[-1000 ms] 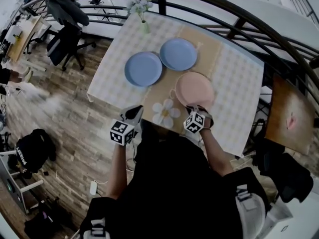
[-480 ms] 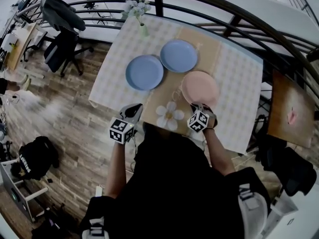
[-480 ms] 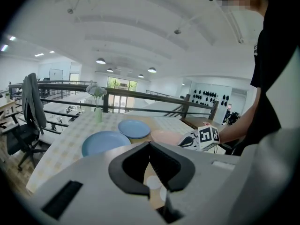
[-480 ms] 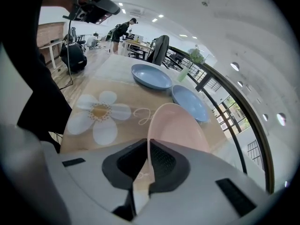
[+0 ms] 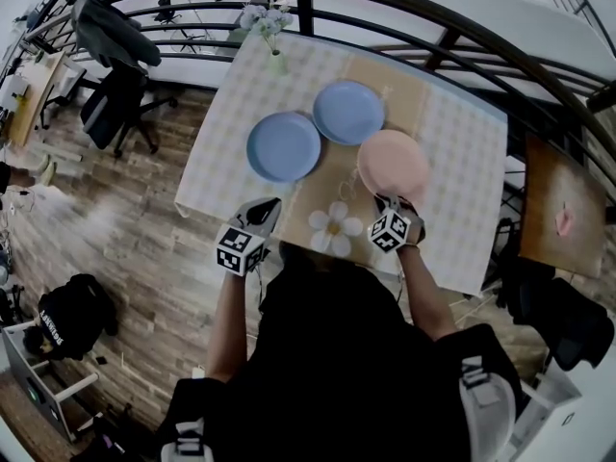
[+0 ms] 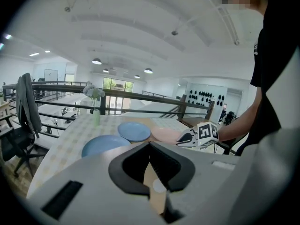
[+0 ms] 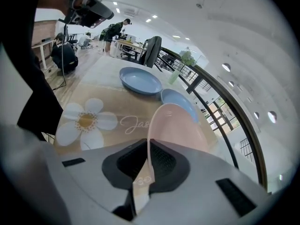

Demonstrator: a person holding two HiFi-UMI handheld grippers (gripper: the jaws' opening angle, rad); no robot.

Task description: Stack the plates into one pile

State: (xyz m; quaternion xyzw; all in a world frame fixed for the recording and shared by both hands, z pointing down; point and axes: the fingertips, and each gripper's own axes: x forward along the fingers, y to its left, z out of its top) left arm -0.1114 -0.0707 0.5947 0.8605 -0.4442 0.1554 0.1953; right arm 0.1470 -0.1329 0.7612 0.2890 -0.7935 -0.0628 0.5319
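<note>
My right tongs [image 7: 149, 161] grip the one pink plate [image 5: 393, 162] by its near rim, just beside the farther blue plate [image 5: 348, 112]. The nearer blue plate [image 5: 284, 146] lies to its left on the tabletop [image 5: 462, 181]. That makes three plates, all bare. My left tongs [image 6: 150, 146] are closed on nothing. One vase [image 5: 277, 61] holds flowers.

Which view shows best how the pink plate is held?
The right gripper view: the pink plate stands between the jaws of the right gripper, shut on its rim. The head view shows most of the plate from above, not the grip. The left gripper view shows only a low, distant part of it.
</note>
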